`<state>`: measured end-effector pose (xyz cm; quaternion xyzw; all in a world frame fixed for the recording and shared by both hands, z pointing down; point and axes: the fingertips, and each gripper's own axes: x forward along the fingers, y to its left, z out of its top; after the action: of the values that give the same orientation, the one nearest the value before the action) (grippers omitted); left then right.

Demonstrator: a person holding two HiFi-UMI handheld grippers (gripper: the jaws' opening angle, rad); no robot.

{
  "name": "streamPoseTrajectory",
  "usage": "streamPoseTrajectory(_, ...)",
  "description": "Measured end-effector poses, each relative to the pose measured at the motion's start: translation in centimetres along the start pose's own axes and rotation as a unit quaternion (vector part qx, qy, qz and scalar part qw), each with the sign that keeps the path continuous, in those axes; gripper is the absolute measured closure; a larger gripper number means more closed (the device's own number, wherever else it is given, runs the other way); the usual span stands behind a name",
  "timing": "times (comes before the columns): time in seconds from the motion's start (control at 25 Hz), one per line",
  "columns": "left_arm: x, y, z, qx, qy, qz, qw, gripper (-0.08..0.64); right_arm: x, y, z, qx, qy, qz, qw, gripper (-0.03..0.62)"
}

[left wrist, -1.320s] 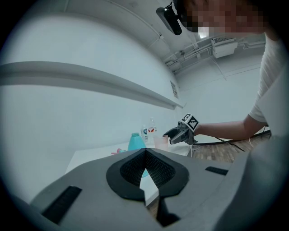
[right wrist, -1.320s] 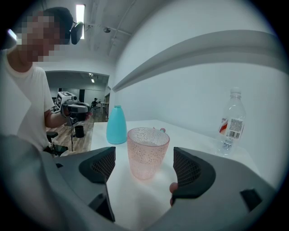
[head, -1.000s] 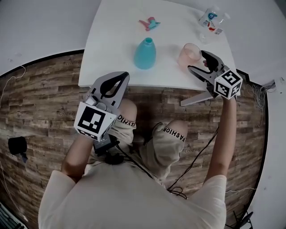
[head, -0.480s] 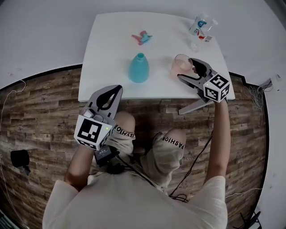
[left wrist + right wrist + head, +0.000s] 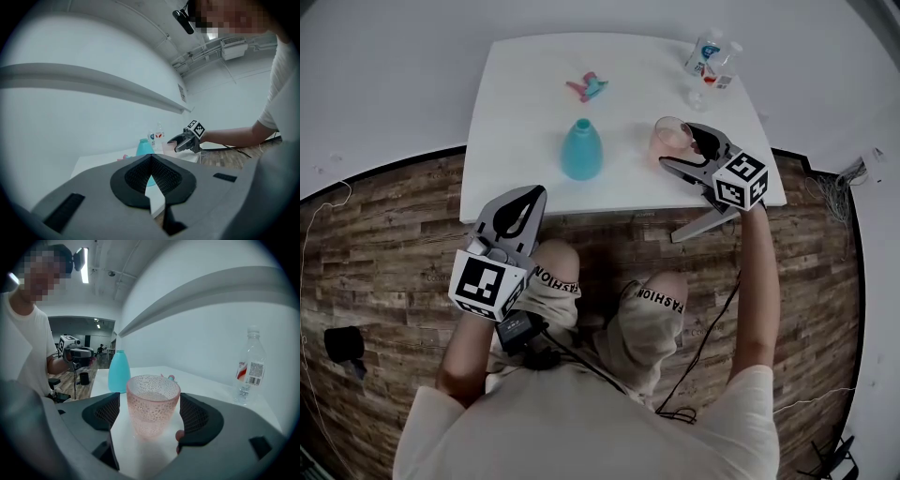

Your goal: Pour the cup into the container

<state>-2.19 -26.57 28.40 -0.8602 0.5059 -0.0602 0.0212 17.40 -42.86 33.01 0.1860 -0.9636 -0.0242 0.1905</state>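
Note:
A pink dimpled cup (image 5: 671,138) stands upright near the front right of the white table (image 5: 525,84). My right gripper (image 5: 680,147) is open, with one jaw on each side of the cup (image 5: 153,403) and a small gap at both pads. The teal bottle-shaped container (image 5: 581,150) stands uncapped to the cup's left; it also shows behind the cup as the teal container (image 5: 119,371). My left gripper (image 5: 529,192) is shut and empty, held over the floor in front of the table edge. From the left gripper (image 5: 150,157) view, the container (image 5: 144,146) and cup (image 5: 168,147) are far ahead.
A pink and teal spray head (image 5: 587,86) lies at the table's back middle. A clear plastic water bottle (image 5: 708,52) stands at the back right corner, also seen as the water bottle (image 5: 248,366). The wood floor (image 5: 384,244) and the person's knees lie below the table's front edge.
The right gripper has moved forward so that its open jaws now flank the cup. The left gripper has dropped back slightly, still shut.

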Motion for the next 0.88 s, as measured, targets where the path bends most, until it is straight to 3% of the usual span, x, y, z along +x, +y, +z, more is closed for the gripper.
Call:
streamPoseTrajectory(0.24,-0.4,-0.3,-0.3,-0.004,0.01,0.001,0.9999,0.548,0.6,0.5,-1.1,0.007,0.008,0.008,1.0,0.202)
streamPoseTrajectory(0.44,-0.3,-0.1,0.0,0.003,0.009,0.001,1.0,0.548,1.2,-0.3,-1.2,-0.012,0.011,-0.001,1.0,0.202)
streamPoseTrajectory(0.88,-0.9,-0.1,-1.3,-0.006,0.016,0.002,0.9999,0.548,1.9,-0.4,-1.0,-0.006,0.002,-0.019,1.0,0.204)
